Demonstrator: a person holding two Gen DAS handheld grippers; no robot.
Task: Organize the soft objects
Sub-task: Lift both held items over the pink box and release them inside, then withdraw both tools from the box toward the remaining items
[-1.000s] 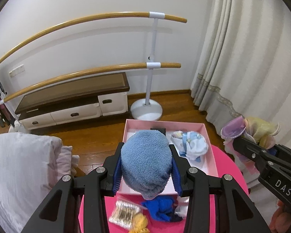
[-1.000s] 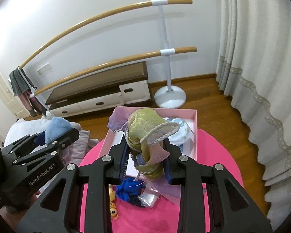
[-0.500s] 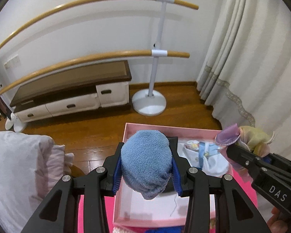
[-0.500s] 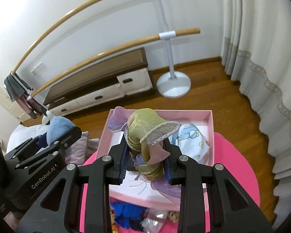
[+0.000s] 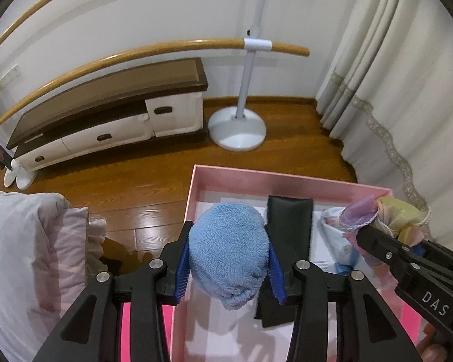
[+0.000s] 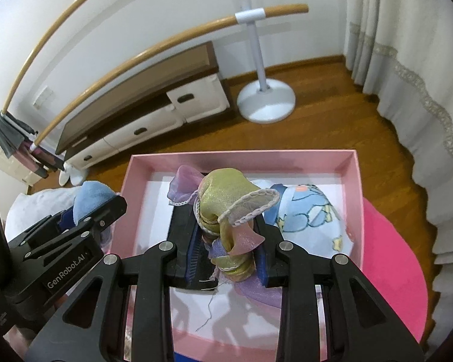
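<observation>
both grippers hang over the pink box point(image 5: 274, 181), each with cloth in its jaws. left gripper point(image 5: 228, 267) has its blue pads against the sides of a rolled blue towel point(image 5: 228, 253), and the jaws are easing open with the roll still between them; the roll hangs above the box's white floor near its 9 o'clock wall. right gripper point(image 6: 228, 252) is clenched on a bunched yellow and purple gauzy cloth point(image 6: 229, 211) with white braided edging, over the middle of the box. a black strip point(image 5: 288, 226) lies on the box floor under the grippers. a folded white and blue cartoon cloth point(image 6: 311, 214) lies in the box toward 3 o'clock. the box sits on a bright pink table point(image 6: 389, 259).
</observation>
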